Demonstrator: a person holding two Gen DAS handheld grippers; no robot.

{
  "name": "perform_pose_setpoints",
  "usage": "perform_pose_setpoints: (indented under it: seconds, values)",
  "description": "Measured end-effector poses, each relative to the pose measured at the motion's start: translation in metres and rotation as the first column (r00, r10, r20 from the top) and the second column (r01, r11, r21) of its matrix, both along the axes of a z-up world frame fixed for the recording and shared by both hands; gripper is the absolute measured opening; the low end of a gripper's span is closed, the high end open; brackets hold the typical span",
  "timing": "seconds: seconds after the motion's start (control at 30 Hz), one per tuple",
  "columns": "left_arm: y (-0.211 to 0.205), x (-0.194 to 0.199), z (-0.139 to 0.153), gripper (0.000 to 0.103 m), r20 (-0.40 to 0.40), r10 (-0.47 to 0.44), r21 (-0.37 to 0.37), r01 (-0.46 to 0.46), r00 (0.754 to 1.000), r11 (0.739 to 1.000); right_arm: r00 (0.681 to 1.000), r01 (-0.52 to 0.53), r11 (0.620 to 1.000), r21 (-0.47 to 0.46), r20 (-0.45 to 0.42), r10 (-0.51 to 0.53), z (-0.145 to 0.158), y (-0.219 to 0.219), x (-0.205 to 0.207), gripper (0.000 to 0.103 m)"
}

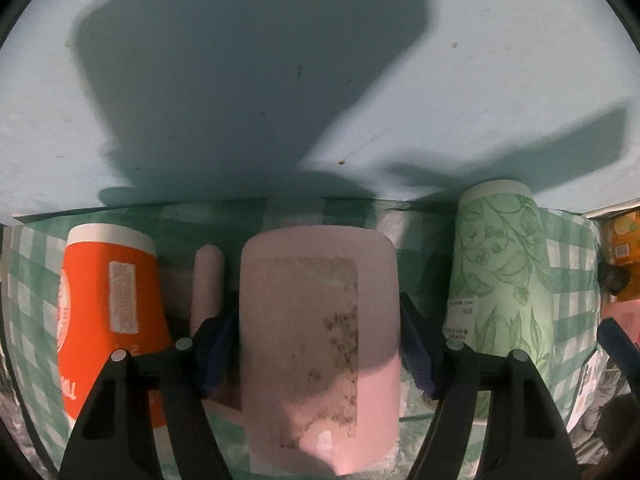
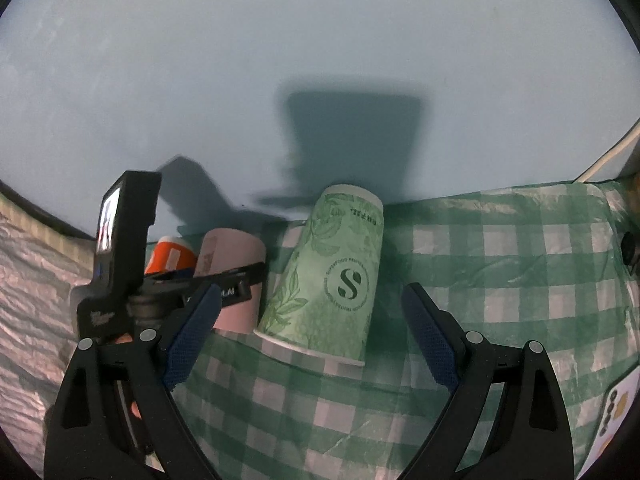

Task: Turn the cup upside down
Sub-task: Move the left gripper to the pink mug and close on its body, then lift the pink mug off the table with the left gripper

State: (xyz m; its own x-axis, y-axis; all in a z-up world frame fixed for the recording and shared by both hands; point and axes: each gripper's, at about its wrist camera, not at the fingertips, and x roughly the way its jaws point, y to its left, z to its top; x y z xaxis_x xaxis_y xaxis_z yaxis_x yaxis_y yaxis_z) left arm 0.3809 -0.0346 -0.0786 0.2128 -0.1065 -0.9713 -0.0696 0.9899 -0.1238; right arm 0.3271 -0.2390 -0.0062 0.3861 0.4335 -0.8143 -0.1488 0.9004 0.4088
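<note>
Left gripper [image 1: 320, 344] fingers clamp pink cup [image 1: 320, 340], rim-down on checked surface [image 2: 520, 280]; flip apparently done, release left. Right gripper [image 2: 312, 344] spread, empty, facing inverted green cup [image 2: 332, 280].

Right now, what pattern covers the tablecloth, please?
Green-and-white checks on the tablecloth, clearest in the right wrist view.

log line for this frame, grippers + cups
left gripper: around pink cup | right gripper: open, empty | green cup: inverted | orange cup: inverted
</note>
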Motion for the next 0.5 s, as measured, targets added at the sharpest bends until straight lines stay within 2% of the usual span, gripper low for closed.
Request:
perform_pose_setpoints:
  seconds: [0.27, 0.5]
  values:
    - [-0.004, -0.001, 0.011, 0.073, 0.000, -0.035, 0.005, 0.035, 0.999, 0.999, 1.000, -0.007, 1.000, -0.004, 0.004, 0.007, 0.000, -0.002, -0.005, 0.092]
    - [-0.011, -0.020, 0.044, 0.073, 0.055, -0.084, -0.003, 0.084, 0.995, 0.996, 1.000, 0.000, 1.000, 0.022, 0.017, 0.000, 0.003, -0.006, -0.016, 0.092]
